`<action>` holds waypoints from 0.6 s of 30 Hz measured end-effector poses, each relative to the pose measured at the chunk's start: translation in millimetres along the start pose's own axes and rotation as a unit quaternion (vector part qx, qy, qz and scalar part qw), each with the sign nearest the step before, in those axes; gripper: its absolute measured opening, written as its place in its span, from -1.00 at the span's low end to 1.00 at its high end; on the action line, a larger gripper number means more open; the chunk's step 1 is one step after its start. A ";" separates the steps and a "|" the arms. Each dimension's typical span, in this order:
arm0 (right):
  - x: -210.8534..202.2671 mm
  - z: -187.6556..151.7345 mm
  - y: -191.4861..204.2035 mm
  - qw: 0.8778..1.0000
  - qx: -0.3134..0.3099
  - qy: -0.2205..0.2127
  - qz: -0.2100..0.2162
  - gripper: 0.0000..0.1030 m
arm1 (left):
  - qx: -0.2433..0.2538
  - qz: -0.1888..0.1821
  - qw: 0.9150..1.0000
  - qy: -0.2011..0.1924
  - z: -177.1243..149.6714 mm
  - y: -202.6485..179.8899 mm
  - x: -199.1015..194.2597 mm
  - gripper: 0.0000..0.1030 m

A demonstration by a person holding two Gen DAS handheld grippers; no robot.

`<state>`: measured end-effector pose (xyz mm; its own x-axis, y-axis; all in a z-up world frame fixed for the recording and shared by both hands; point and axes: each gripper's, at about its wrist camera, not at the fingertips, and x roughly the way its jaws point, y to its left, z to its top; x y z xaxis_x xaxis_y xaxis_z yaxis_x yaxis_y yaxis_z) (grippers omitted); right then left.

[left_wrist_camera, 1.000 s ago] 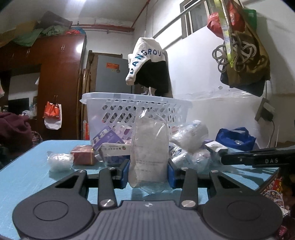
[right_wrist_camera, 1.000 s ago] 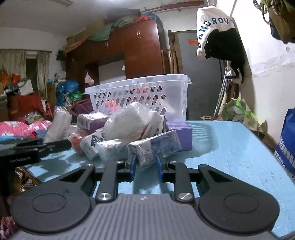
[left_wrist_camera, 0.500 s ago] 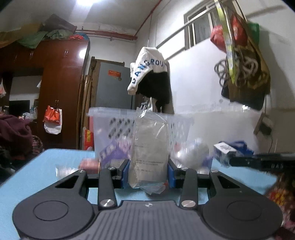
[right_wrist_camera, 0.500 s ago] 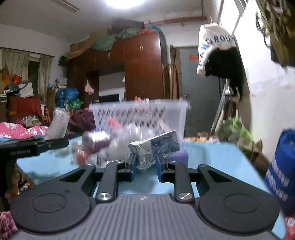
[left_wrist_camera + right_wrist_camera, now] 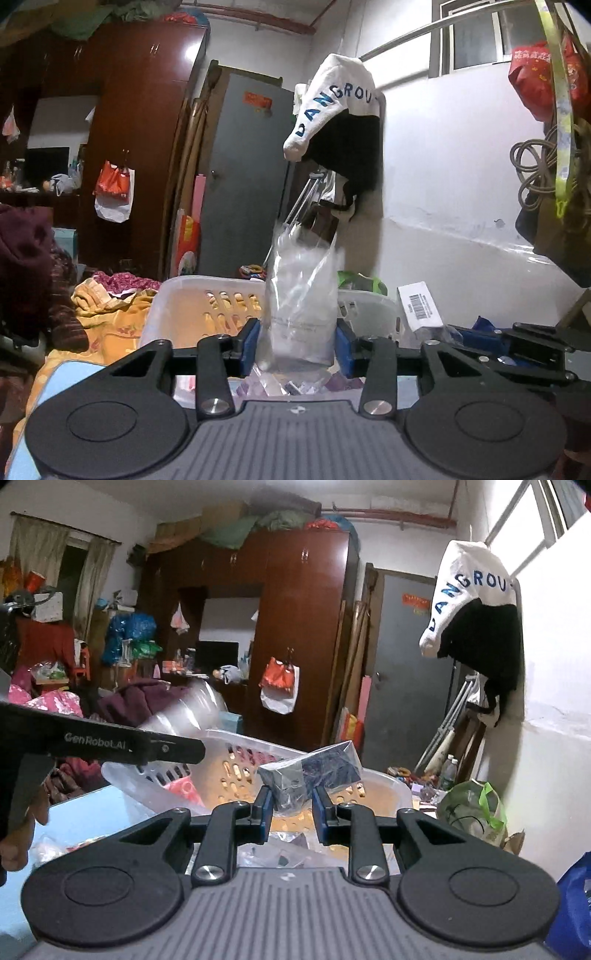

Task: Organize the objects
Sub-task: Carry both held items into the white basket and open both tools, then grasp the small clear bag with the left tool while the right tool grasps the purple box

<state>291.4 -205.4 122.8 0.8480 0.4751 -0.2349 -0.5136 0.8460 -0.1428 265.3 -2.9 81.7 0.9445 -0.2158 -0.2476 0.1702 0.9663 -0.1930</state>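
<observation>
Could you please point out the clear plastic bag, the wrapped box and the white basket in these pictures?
clear plastic bag (image 5: 301, 317), left wrist view, on its middle.
wrapped box (image 5: 314, 773), right wrist view, on its front face.
white basket (image 5: 207, 286), left wrist view, on its far rim.

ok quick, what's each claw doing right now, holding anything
left claw: jaws opening, clear plastic bag between them, over the white basket
right claw: shut on the wrapped dark box

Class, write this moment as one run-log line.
left gripper: opening, clear bag between pads | right gripper: shut on wrapped box | both above basket
</observation>
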 end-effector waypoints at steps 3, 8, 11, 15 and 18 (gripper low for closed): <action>-14.9 -3.2 -6.8 1.000 0.020 -0.015 0.007 -0.02 | 0.007 0.008 1.000 -0.009 0.0 -0.8 -2.0 0.72; -70.6 -17.8 -17.0 0.997 0.039 -0.063 -0.008 0.94 | 0.020 -0.003 0.999 -0.044 -0.4 0.4 -49.2 0.73; -82.8 -49.4 -30.6 0.998 0.039 -0.027 -0.035 1.00 | 0.049 0.012 0.998 -0.036 -19.8 10.1 -85.2 0.86; -75.8 -91.5 -49.4 0.996 0.071 0.051 -0.033 0.98 | 0.044 0.068 0.997 0.016 -56.7 42.3 -101.6 0.86; -64.4 -106.5 -56.1 0.992 0.090 0.088 -0.030 0.98 | 0.015 0.069 0.997 0.038 -72.1 64.1 -105.4 0.86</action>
<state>251.7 -309.2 43.6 0.8318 0.3870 -0.3979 -0.4182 0.9083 0.0092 156.3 71.7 27.0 0.9356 -0.0897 -0.3414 0.0500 0.9911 -0.1233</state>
